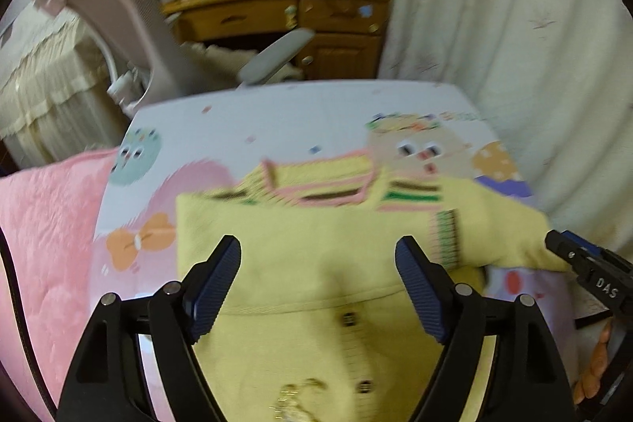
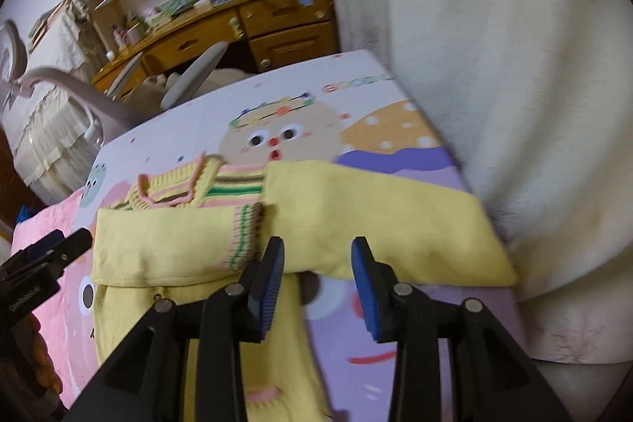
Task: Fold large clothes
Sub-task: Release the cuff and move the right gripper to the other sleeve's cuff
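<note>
A yellow knitted sweater (image 1: 300, 248) with a pink-edged striped collar lies on a cartoon-printed bed sheet (image 1: 277, 121), both sleeves folded across its body. My left gripper (image 1: 318, 252) hovers above the sweater's middle, jaws wide apart, with nothing between them. In the right wrist view the same sweater (image 2: 174, 240) shows its right sleeve (image 2: 379, 216) laid across. My right gripper (image 2: 318, 252) hangs over that sleeve's lower edge, jaws parted and gripping nothing. The tip of the other gripper (image 2: 71, 244) shows at the left edge.
A white curtain (image 1: 514, 26) hangs along the bed's right side. A pink quilt (image 1: 47, 232) lies to the left. Beyond the bed stand a grey office chair (image 1: 130, 18) and a cluttered wooden desk (image 1: 277, 10).
</note>
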Action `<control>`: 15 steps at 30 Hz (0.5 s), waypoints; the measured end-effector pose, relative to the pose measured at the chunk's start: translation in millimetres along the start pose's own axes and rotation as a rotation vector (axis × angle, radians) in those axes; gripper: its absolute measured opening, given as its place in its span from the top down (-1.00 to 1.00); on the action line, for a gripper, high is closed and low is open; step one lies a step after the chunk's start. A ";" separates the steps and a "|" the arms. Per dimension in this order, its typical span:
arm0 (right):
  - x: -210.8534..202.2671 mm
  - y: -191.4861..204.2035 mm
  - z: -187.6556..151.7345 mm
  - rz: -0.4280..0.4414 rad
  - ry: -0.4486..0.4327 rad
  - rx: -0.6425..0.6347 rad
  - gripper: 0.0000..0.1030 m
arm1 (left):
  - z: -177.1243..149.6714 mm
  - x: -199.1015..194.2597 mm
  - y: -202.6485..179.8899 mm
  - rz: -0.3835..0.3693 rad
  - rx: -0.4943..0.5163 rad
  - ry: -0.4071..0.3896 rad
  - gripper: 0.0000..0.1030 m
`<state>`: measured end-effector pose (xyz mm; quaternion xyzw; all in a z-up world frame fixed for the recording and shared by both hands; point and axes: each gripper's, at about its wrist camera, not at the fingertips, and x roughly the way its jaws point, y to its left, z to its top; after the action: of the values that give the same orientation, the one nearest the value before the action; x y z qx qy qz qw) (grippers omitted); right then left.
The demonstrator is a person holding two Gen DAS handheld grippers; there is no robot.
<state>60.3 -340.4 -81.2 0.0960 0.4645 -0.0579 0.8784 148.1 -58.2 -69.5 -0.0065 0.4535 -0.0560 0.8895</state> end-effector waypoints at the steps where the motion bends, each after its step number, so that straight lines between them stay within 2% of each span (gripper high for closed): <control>1: -6.2 -9.0 0.3 -0.012 -0.006 0.008 0.31 | 2.5 -4.5 -7.4 -0.012 0.008 -0.009 -0.60; 4: -16.8 -28.3 -0.2 -0.039 -0.019 0.021 0.30 | 8.1 -15.6 -31.3 -0.042 0.028 -0.042 -0.66; 7: -21.4 -52.0 -3.2 -0.065 -0.016 0.050 0.20 | 8.4 -21.2 -54.5 -0.074 0.053 -0.063 -0.70; 15: -0.5 -111.1 -20.8 -0.125 0.056 0.183 0.17 | -5.2 -4.9 -114.7 -0.123 0.152 -0.029 -0.71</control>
<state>22.1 -444.0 -105.0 0.1485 0.4868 -0.1519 0.8473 130.2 -171.4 -61.5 0.0323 0.4337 -0.1445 0.8888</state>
